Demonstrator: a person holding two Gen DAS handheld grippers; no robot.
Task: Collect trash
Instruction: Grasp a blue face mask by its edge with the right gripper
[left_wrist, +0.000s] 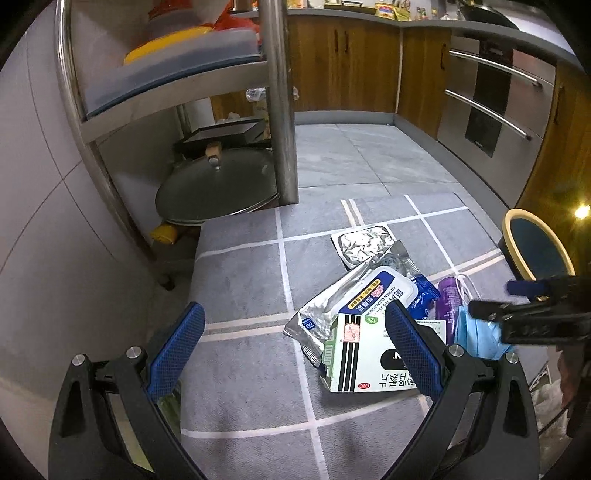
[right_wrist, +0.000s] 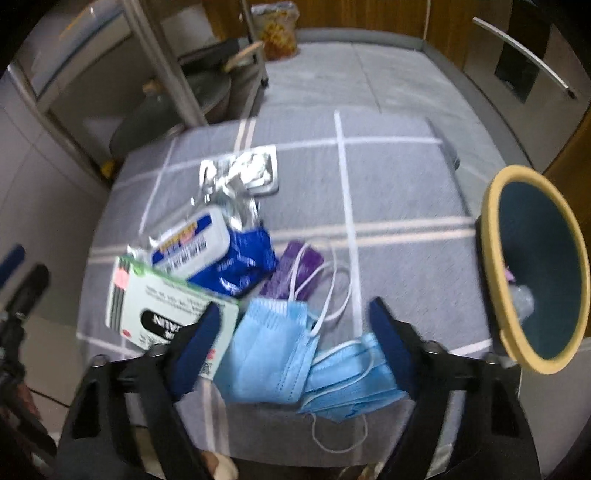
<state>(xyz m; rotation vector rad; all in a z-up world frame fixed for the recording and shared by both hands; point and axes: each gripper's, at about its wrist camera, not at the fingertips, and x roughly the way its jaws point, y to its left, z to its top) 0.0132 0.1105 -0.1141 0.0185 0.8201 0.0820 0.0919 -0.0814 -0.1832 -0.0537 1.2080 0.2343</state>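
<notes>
A pile of trash lies on the grey checked mat: a white and green medicine box, a wet-wipes pack, a foil blister sheet, a blue wrapper, a purple wrapper and two blue face masks. My left gripper is open above the mat, its right finger over the box. My right gripper is open with the masks between its fingers. The yellow-rimmed bin stands right of the mat.
A metal rack with a pot lid on its lower shelf stands at the back left. Wooden cabinets and steel oven drawers line the back and right. A food bag sits on the floor.
</notes>
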